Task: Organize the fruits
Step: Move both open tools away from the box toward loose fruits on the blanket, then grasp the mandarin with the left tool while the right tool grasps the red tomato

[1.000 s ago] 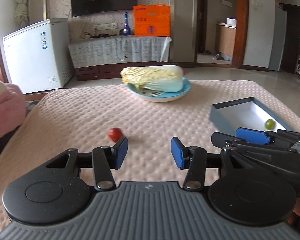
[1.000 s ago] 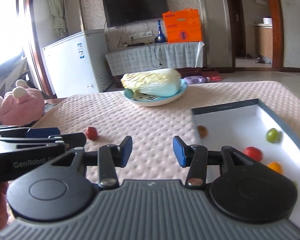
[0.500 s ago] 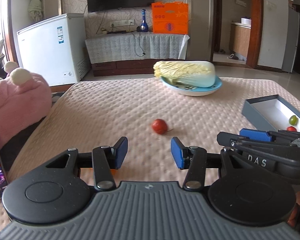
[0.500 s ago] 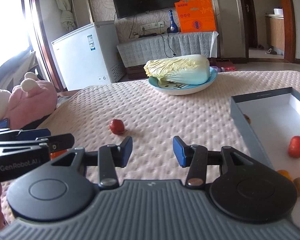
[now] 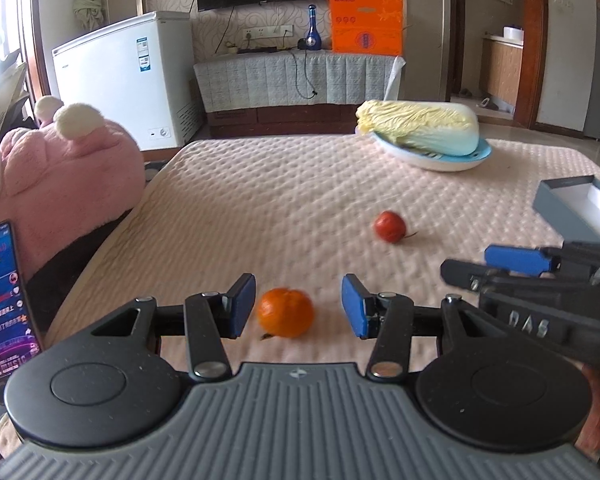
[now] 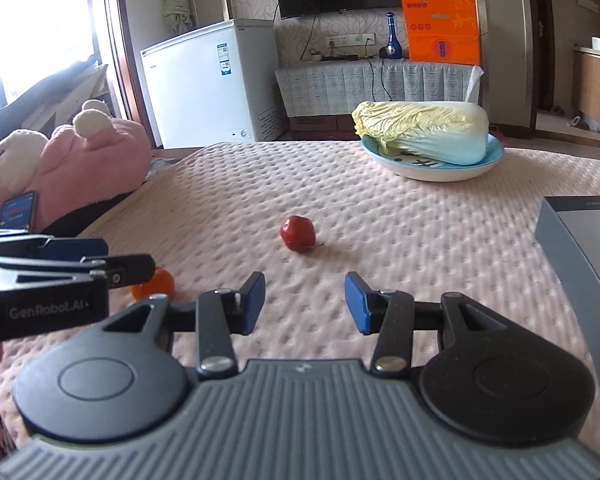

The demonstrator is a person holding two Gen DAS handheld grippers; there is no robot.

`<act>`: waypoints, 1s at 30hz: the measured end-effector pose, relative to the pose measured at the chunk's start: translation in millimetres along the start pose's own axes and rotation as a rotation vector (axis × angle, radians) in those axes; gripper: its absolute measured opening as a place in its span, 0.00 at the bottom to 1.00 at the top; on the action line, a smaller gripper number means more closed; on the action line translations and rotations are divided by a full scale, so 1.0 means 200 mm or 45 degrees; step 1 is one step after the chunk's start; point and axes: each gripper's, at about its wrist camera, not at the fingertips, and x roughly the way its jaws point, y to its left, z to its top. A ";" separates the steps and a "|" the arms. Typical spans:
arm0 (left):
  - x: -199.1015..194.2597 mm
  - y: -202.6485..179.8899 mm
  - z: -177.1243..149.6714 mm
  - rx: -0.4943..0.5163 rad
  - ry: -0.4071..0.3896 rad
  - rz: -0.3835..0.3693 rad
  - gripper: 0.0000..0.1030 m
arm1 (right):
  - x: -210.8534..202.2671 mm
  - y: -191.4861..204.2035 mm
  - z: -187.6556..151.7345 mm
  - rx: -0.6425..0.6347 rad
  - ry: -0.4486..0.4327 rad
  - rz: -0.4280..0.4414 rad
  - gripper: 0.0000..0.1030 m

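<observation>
An orange tangerine [image 5: 286, 312] lies on the pink quilted table between the blue pads of my open left gripper [image 5: 299, 306], touching neither. It also shows in the right wrist view [image 6: 156, 285], partly hidden by the left gripper. A small red fruit [image 5: 389, 227] lies farther ahead to the right; in the right wrist view the red fruit [image 6: 297, 233] is ahead of my open, empty right gripper [image 6: 305, 301]. The grey box [image 5: 568, 209] with a white inside stands at the right.
A blue plate [image 5: 440, 160] with a napa cabbage [image 5: 420, 128] stands at the back right. A pink plush toy [image 5: 60, 176] and a lit phone [image 5: 4, 304] are off the table's left edge. The right gripper's body [image 5: 540, 300] is close on my right.
Both grippers swung left, away from the box. The tangerine came into view between the left gripper's pads. The red fruit now lies ahead of the right gripper.
</observation>
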 end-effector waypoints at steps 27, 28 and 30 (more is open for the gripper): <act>0.20 0.09 -0.08 -0.034 0.060 -0.134 0.52 | 0.35 0.02 0.10 -0.085 0.022 0.033 0.41; 0.20 0.09 -0.08 -0.037 0.062 -0.137 0.52 | 0.36 0.02 0.10 -0.085 0.027 0.034 0.41; 0.21 0.09 -0.09 -0.039 0.064 -0.138 0.52 | 0.38 0.03 0.10 -0.083 0.039 0.036 0.41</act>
